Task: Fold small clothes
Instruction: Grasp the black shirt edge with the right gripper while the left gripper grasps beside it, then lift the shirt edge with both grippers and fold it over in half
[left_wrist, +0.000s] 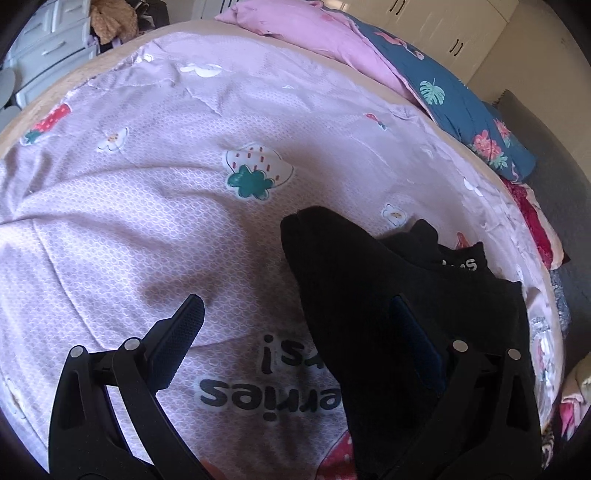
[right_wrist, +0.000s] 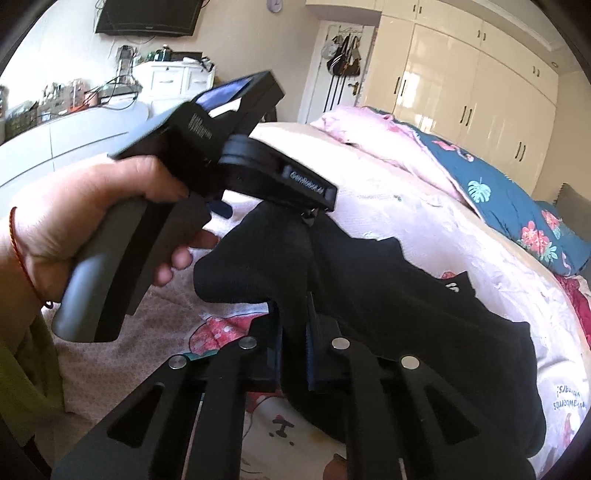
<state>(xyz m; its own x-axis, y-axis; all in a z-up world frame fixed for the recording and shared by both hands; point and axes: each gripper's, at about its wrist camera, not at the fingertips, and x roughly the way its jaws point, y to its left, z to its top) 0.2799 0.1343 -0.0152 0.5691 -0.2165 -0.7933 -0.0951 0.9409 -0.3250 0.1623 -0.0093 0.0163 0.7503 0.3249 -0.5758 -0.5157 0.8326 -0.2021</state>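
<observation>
A small black garment (left_wrist: 369, 280) with white letters on its band lies rumpled on the lilac strawberry-print bedspread (left_wrist: 147, 206). My left gripper (left_wrist: 295, 301) is open wide just above the bed. Its right finger (left_wrist: 413, 343) lies over the black cloth and its left finger (left_wrist: 181, 332) is over bare bedspread. In the right wrist view my right gripper (right_wrist: 293, 302) is shut on a raised fold of the black garment (right_wrist: 388, 302). A hand (right_wrist: 74, 229) holds the left gripper's handle, and its front end meets the cloth's upper edge.
A pink quilt (left_wrist: 303, 26) and a blue floral quilt (left_wrist: 461, 110) are heaped along the bed's far side. Cream wardrobes (right_wrist: 461, 85) stand behind the bed. White drawers (right_wrist: 170, 81) and a cluttered counter line the left wall.
</observation>
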